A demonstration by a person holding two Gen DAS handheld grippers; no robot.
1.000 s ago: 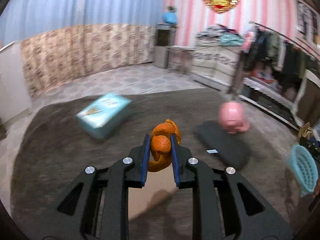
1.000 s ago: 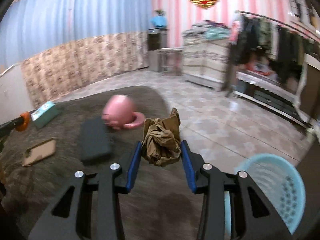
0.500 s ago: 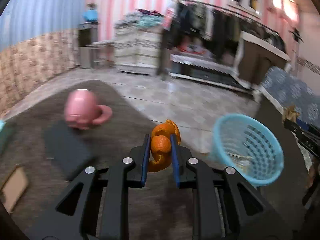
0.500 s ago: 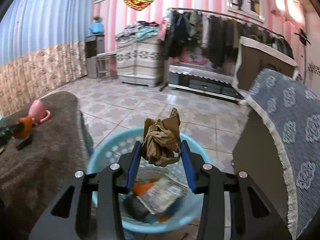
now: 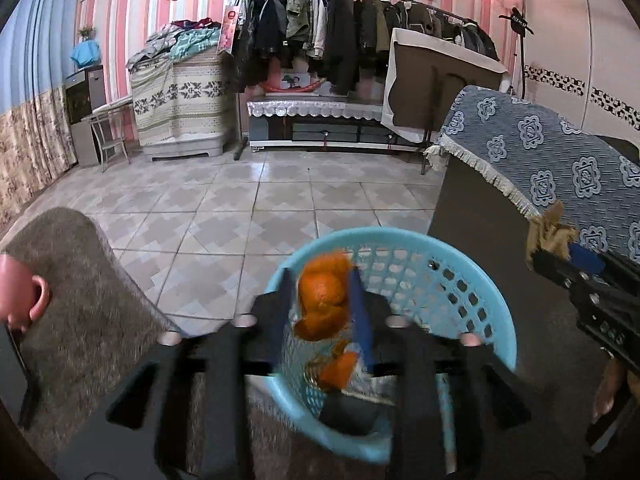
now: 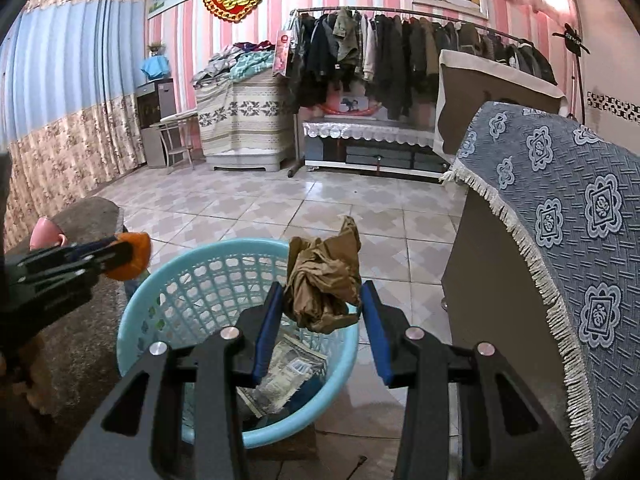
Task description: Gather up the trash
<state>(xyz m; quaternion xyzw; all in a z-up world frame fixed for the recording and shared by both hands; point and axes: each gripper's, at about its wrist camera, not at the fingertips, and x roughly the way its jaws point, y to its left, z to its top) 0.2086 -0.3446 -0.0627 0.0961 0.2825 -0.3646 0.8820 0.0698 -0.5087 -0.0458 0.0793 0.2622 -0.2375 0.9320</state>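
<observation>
Nearest us, our left tool (image 5: 322,300) has just been opening its jaws over the blue basket (image 5: 472,280); the orange peel (image 5: 322,296) is between the pads with gaps showing, so it looks released and about to drop. Our right tool (image 6: 320,312) is partly closed and clamps the crumpled brown paper (image 6: 324,280), poised above the same basket's (image 6: 152,296) near rim.

The risks, as we judge them: the peel could cling to a pad, and the paper, let go this close to the rim, could tumble onto the tiled floor (image 6: 280,208).

The left view shows peel scraps already in the basket; the right view shows printed paper at its bottom. Farther left, a pink cup (image 5: 20,292) sits on the grey-covered bench (image 5: 88,280).
</observation>
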